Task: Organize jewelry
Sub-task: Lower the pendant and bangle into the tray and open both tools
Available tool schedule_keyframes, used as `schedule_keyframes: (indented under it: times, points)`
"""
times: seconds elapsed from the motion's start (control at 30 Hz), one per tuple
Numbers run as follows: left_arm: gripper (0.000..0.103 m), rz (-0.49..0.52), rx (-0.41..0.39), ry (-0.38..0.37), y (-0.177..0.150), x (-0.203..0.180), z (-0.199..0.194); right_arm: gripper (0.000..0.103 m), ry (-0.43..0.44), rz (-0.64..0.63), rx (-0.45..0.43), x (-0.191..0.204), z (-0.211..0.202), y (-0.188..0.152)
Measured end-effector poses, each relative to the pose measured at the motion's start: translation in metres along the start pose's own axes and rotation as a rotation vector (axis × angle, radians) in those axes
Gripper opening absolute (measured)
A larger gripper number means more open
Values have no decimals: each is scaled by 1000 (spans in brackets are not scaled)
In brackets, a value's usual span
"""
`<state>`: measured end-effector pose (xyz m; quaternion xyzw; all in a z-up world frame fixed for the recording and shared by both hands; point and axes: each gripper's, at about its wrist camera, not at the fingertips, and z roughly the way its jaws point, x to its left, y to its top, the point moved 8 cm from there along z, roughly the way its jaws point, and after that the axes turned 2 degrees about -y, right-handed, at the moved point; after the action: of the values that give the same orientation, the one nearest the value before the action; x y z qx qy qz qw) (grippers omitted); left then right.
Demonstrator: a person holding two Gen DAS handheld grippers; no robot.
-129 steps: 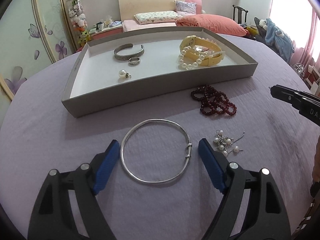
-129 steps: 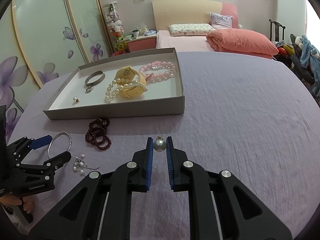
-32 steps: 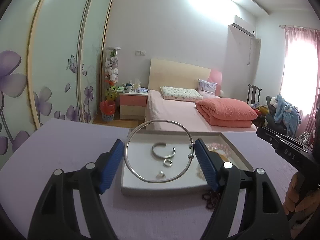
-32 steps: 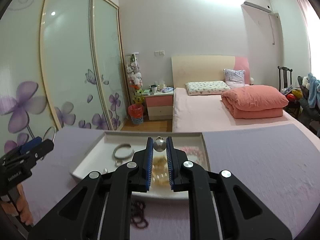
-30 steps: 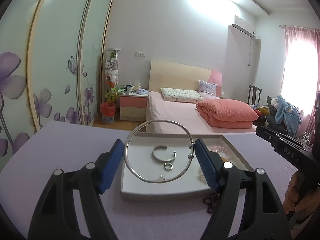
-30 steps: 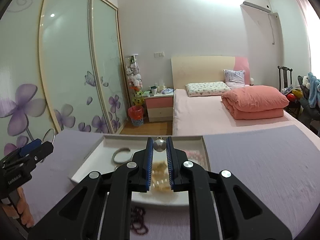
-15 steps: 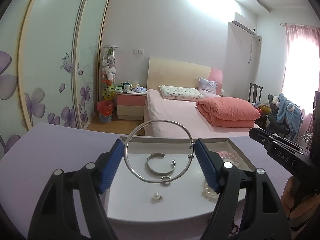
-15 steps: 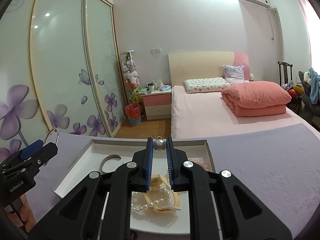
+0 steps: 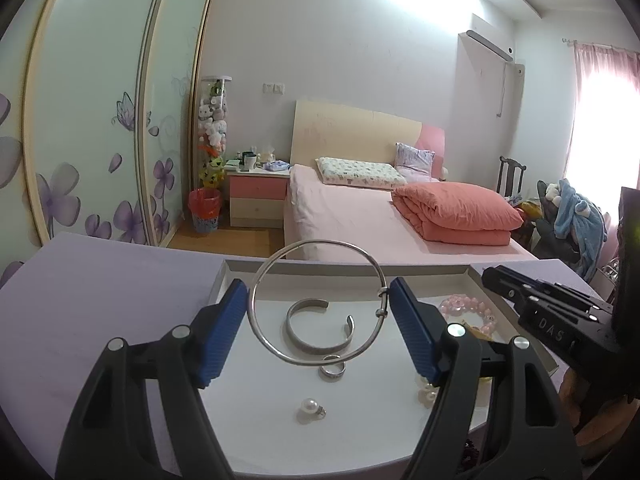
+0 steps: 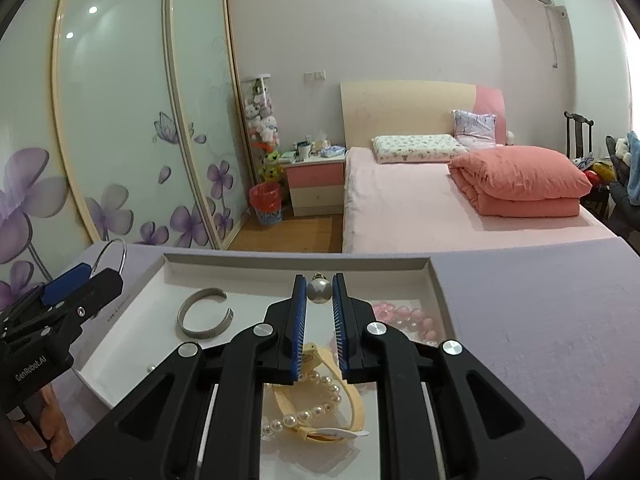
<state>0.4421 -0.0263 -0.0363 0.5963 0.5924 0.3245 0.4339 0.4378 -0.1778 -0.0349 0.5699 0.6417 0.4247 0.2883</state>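
Tray (image 9: pixel 224 280): shallow, white inside, grey walls, on purple cloth.
Thin silver bangle (image 9: pixel 318 301): upright, clamped between blue pads, above tray.
Grey pearl pendant (image 10: pixel 319 289): pinched between pads, above tray's far part.
Open silver cuff (image 9: pixel 320 326): flat in tray, left-centre.
Ring (image 9: pixel 333 371): just near side of cuff.
White pearl pendant (image 9: pixel 309 406): tray's near part.
Pink bead bracelet (image 10: pixel 404 319): tray's right side.
Pearl bracelet (image 10: pixel 308 410) touching yellow watch (image 10: pixel 352 404): tray's near right.

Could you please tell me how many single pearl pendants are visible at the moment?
2. One pearl pendant is clamped in the right gripper above the tray; the other lies on the tray floor near its front. More may be hidden behind the grippers.
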Motion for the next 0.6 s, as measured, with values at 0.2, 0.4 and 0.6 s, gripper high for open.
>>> schedule_keyframes:
  times: [0.2,0.4,0.6]
  points:
    - [72,-3,23,-3,-7,4,8,15,12,4,31,2,6,-8]
    - [72,-2,35,-3,-8,3,12,29,15,14,41,1,8,-9]
    - [72,-3,44,-2,-10,1,13,30,15,9,36,4,9,-9]
